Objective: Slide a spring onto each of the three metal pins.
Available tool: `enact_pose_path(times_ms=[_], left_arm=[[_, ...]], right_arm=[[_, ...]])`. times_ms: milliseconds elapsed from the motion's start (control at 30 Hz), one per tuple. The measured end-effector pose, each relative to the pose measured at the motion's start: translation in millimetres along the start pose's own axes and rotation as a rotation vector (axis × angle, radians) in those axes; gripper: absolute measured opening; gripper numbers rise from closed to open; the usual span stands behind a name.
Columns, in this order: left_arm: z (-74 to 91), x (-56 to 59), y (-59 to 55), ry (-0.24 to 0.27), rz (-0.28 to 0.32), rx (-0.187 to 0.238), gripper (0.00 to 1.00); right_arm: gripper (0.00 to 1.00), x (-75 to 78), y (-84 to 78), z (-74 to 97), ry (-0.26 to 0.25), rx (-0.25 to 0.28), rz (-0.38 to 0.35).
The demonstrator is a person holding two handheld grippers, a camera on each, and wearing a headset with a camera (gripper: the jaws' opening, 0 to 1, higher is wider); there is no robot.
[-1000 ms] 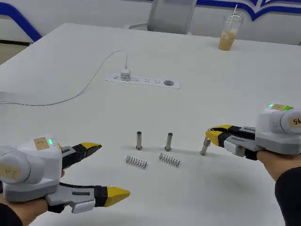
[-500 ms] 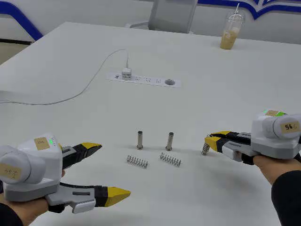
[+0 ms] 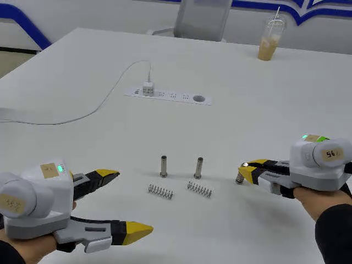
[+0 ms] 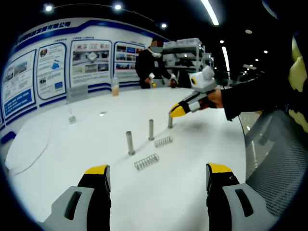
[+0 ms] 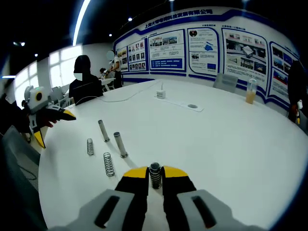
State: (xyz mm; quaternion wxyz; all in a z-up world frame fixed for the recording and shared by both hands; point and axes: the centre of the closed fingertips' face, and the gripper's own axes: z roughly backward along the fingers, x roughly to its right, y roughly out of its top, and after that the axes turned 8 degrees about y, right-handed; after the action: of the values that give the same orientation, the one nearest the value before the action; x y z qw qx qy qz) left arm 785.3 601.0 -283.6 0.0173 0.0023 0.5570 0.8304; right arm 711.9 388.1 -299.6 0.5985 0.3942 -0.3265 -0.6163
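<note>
Two bare metal pins [image 3: 163, 166] [image 3: 198, 168] stand upright mid-table, and two loose springs [image 3: 160, 191] [image 3: 198, 189] lie just in front of them. To their right is a third pin [image 3: 240, 177] with a spring coiled around it. My right gripper [image 3: 246, 168] is shut on that spring [image 5: 154, 175], its yellow tips pressed against both sides [image 5: 155, 173]. My left gripper [image 3: 124, 202] hovers open at the near left, well short of the springs [image 4: 147, 161] [image 4: 163, 141], with nothing between its jaws [image 4: 159, 169].
A white power strip [image 3: 168, 95] with a plugged-in charger and cable lies farther back. An iced drink cup [image 3: 269, 41] stands at the far edge beside a grey chair [image 3: 201, 19]. People stand in the background [image 5: 86, 79].
My right gripper has sunk closer to the table with the spring around the third pin, which earlier leaned and stood taller. The left gripper has stayed put.
</note>
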Motion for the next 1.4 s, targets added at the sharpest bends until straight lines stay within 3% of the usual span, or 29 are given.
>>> enact_pose_path(times_ms=[633, 1133, 1400], left_arm=[[1.2, 0.1, 1.6, 0.003, 0.002, 0.008, 0.83], [0.3, -1.1, 2.0, 0.003, 0.0, 0.012, 0.83], [0.7, -1.2, 1.6, 0.004, 0.001, 0.013, 0.83]], right_arm=[[0.18, -4.5, -5.8, 7.5, 0.001, -0.031, -0.006], [0.18, -26.1, -25.9, 11.0, 0.058, -0.084, -0.007], [0.18, -40.6, -23.3, 3.0, 0.093, -0.092, 0.01]])
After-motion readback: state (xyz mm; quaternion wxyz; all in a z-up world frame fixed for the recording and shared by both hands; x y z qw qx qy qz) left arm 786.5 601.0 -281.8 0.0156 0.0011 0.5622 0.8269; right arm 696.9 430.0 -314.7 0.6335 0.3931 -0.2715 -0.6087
